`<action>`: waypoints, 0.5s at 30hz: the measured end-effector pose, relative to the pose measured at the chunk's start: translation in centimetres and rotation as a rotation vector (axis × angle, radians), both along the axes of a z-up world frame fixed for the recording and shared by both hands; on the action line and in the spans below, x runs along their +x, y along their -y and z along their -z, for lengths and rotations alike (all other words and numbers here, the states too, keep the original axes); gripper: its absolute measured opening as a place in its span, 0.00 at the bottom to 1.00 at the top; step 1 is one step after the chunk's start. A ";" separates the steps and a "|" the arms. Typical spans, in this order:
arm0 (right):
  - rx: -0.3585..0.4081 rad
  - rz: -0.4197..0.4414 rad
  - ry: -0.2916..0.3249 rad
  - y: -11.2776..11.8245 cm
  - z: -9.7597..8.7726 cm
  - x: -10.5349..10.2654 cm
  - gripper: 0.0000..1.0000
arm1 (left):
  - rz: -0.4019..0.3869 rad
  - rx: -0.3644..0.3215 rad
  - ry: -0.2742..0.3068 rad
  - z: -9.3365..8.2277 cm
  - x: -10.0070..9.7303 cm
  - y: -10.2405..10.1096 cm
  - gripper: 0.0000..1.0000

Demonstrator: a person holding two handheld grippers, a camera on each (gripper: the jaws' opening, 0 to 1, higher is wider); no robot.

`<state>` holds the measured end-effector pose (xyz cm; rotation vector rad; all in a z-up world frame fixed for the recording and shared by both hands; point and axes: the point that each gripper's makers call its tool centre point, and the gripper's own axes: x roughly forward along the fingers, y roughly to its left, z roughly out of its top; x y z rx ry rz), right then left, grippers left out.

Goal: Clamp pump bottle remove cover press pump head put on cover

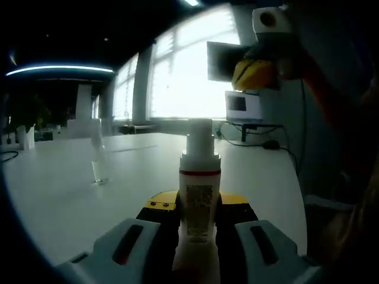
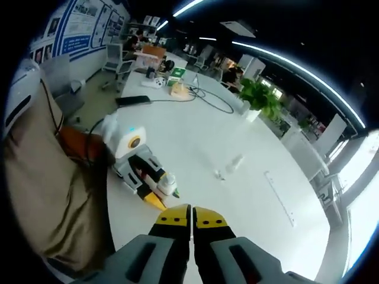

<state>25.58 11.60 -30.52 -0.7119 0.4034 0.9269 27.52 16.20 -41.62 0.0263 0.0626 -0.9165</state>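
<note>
Pump bottle [image 1: 198,195], white plastic with a red band below its collar and a printed label, stands upright between the two jaws of our left gripper [image 1: 198,228], which are clamped on its body; in the left gripper view its pump head is bare. Across the white table [image 1: 71,201], well apart from the bottle, a clear plastic cover [image 1: 98,157] stands by itself. Our right gripper [image 1: 256,71], with yellow tips, hangs high in that view above and to the right of the bottle, touching nothing.

In the right gripper view, our right gripper's [image 2: 192,220] yellow-tipped jaws lie together with nothing between them. Below them, the left gripper [image 2: 142,171] holds the bottle [image 2: 167,183] over the near part of the table [image 2: 195,136], and the clear cover [image 2: 234,163] shows farther out on the tabletop. A potted green plant [image 2: 260,97] sits near the far edge.
</note>
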 end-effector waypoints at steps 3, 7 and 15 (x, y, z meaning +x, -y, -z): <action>0.031 0.027 0.006 0.7 -0.1 0.3 0.00 | -0.004 0.002 0.002 0.0 0.0 0.0 0.14; 0.073 0.050 0.009 1.3 0.1 0.3 0.00 | -0.005 0.002 0.002 0.0 -0.1 -0.1 0.14; 0.153 0.077 0.032 2.1 0.6 -0.4 0.00 | -0.008 0.008 0.009 0.0 0.0 -0.2 0.14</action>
